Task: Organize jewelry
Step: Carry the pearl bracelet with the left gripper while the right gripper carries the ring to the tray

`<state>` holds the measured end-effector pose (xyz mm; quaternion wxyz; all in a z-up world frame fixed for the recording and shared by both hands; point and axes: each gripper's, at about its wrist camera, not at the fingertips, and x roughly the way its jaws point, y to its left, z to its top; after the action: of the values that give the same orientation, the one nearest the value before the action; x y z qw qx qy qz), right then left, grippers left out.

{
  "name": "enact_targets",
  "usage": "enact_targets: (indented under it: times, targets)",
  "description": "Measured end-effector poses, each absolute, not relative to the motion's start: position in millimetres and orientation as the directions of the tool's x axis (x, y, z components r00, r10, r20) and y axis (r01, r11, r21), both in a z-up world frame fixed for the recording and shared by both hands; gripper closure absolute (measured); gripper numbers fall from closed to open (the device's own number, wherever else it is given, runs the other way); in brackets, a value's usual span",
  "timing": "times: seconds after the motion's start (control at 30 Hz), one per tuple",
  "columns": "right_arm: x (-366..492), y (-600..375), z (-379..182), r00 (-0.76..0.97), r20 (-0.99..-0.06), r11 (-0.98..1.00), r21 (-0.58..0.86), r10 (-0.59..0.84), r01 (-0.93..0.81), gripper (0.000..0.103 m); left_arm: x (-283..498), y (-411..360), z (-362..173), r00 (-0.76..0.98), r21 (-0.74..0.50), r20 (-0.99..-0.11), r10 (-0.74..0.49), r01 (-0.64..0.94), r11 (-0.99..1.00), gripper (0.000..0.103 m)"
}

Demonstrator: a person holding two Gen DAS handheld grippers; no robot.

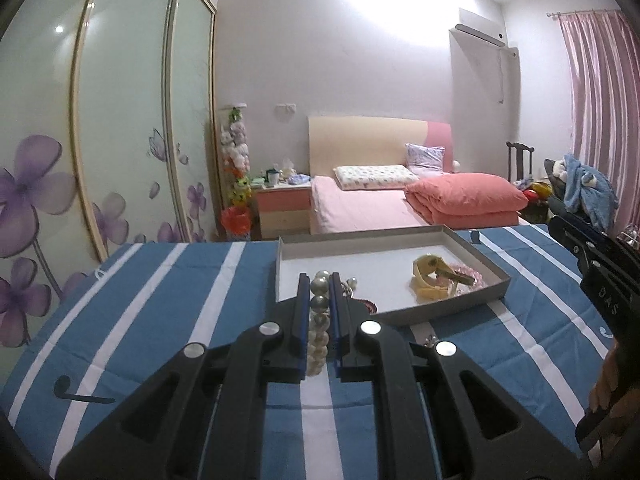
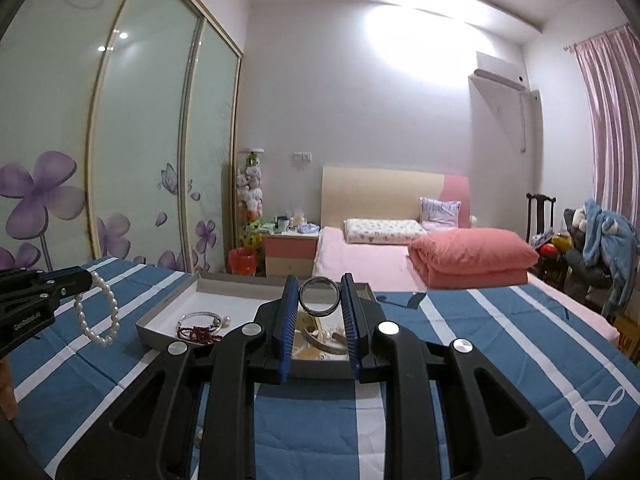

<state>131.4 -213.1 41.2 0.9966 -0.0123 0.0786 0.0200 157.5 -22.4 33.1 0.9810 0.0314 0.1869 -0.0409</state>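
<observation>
My left gripper (image 1: 319,280) is shut on a pearl bracelet (image 1: 319,328), held above the striped cloth just before the grey tray (image 1: 472,246). The bracelet (image 2: 98,312) hangs from the left gripper (image 2: 86,280) in the right wrist view. My right gripper (image 2: 319,280) is shut on a dark metal bangle (image 2: 319,296), held upright over the tray (image 2: 168,304). In the tray lie a yellow bangle (image 1: 430,280), pink beads (image 1: 470,276), a dark red bead bracelet (image 2: 198,332) and a silver bangle (image 2: 200,316).
The blue and white striped cloth (image 1: 160,320) covers the table. A small metal piece (image 1: 430,340) lies on it by the tray's near edge. Behind stand a pink bed (image 1: 380,208), a nightstand (image 1: 282,204) and a sliding wardrobe (image 1: 120,120).
</observation>
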Motion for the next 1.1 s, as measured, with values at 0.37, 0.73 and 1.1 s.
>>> enact_targets:
  times: [0.37,0.73,1.1]
  targets:
    - [131,-213,44,0.996,-0.093,1.0,-0.015,0.007,-0.008,0.08,159,-34,37,0.946,0.079,-0.324,0.001,0.026,0.997,0.093]
    - [134,-212,43,0.996,-0.09,1.0,-0.015,0.003,-0.004,0.08,164,-37,35,0.945,0.089,-0.327,0.008,0.022,0.996,0.093]
    - [142,-214,44,0.996,-0.088,1.0,-0.018,-0.003,0.001,0.08,177,-42,36,0.946,0.096,-0.323,0.014,0.018,0.995,0.093]
